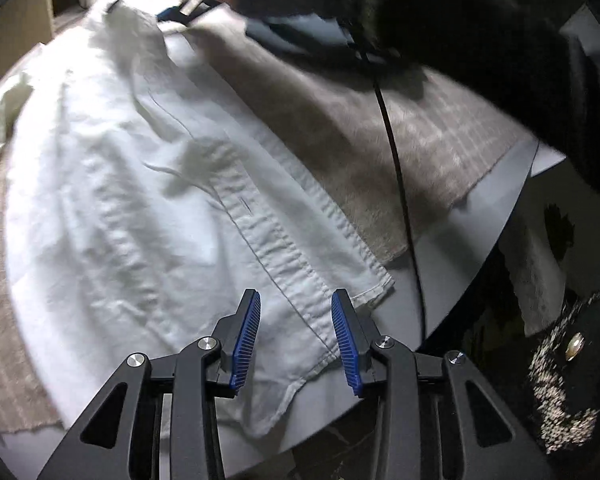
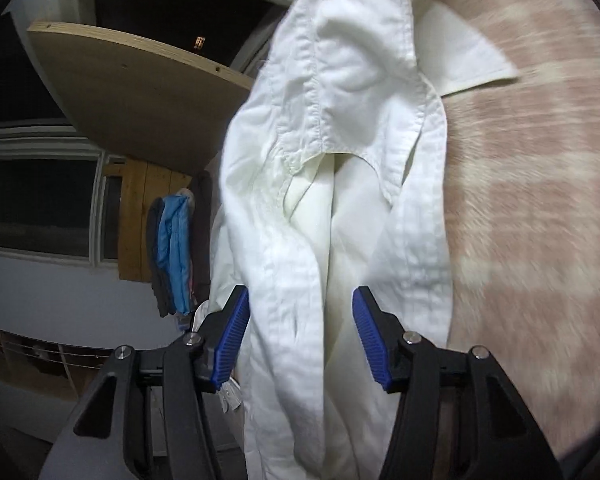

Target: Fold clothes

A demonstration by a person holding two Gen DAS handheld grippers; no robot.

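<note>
Basically early: white button-up shirt (image 1: pixel 148 184) spread on beige towel (image 1: pixel 340 128), no fold visible. Left gripper (image 1: pixel 296 340) and right gripper (image 2: pixel 300 336) both part-open, gripping nothing.

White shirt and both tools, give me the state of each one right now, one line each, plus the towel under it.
White shirt: spread out, wrinkled, hem at the table edge, not folded yet.
Beige towel: lying flat under the shirt.
Left tool: open over the shirt's hem, gripping nothing.
Right tool: open, collar-end fabric between its pads, not clamped.
</note>
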